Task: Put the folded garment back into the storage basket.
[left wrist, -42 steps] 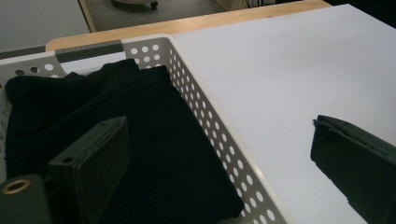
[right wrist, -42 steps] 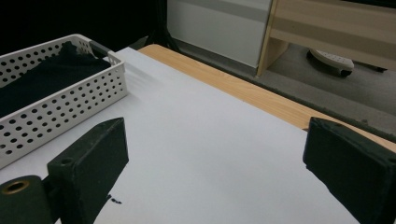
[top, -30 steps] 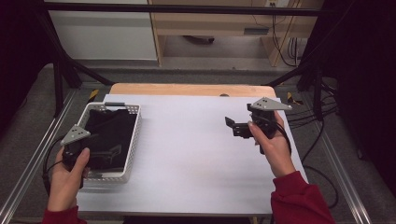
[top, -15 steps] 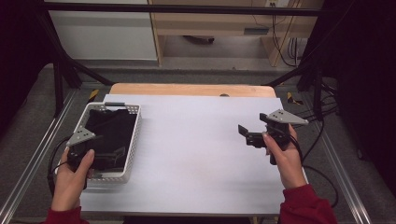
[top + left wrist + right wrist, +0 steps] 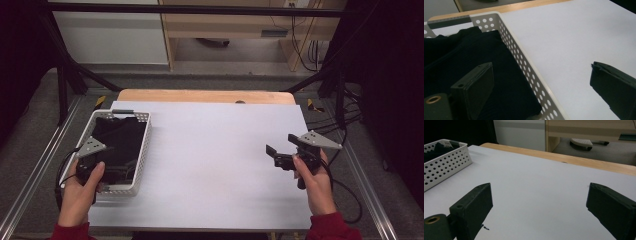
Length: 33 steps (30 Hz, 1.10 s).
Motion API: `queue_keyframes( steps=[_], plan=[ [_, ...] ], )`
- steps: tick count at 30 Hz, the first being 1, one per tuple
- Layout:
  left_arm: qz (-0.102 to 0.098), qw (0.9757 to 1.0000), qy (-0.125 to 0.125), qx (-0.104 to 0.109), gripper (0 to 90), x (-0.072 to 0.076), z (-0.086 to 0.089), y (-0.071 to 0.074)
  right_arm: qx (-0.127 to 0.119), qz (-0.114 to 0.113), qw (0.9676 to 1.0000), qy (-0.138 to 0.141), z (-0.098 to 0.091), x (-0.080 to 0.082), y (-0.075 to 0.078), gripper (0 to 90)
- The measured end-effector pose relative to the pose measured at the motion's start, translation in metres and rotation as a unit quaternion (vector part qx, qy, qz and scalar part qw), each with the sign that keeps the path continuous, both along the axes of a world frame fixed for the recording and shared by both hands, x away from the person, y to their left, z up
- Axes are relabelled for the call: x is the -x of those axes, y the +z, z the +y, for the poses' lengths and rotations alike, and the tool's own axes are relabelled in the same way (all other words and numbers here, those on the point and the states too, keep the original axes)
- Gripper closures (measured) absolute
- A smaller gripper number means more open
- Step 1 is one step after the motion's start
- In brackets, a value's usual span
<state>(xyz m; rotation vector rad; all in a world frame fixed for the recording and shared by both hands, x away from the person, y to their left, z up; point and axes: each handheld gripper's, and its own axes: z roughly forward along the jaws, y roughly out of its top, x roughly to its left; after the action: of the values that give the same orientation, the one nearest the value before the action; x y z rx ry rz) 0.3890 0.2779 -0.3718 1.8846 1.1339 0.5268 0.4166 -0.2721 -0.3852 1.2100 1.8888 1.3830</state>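
High view: black ribbed cloth (image 5: 117,145) is seen folded inside the white perforated basket (image 5: 144,131) at table left. Left gripper (image 5: 541,82) is held spread over it; right gripper (image 5: 278,151) spread, well apart.

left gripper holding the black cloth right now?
No: in the left gripper view the left gripper stands open, one jaw over the black cloth in the white basket, the other over the table, gripping nothing.

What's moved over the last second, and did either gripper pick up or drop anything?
The right gripper pulled back toward the person and a little outward, open and empty. The left gripper also drew back along the white basket, open. The black cloth stays folded in the basket; nothing was grasped or released.
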Motion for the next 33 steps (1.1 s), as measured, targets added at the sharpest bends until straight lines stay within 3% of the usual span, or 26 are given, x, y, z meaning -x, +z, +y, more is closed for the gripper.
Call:
queue_keyframes(
  steps=[19,33],
  plan=[
    [-0.001,0.9999,-0.011,0.0,5.4,0.003,-0.006,-0.005,-0.005,0.007,1.0,-0.001,-0.011,0.021,-0.036,6.8],
    [-0.006,0.9998,-0.018,0.006,5.4,0.006,-0.01,-0.009,-0.003,0.006,0.9999,0.015,0.0,0.029,-0.053,6.9]
  ],
)
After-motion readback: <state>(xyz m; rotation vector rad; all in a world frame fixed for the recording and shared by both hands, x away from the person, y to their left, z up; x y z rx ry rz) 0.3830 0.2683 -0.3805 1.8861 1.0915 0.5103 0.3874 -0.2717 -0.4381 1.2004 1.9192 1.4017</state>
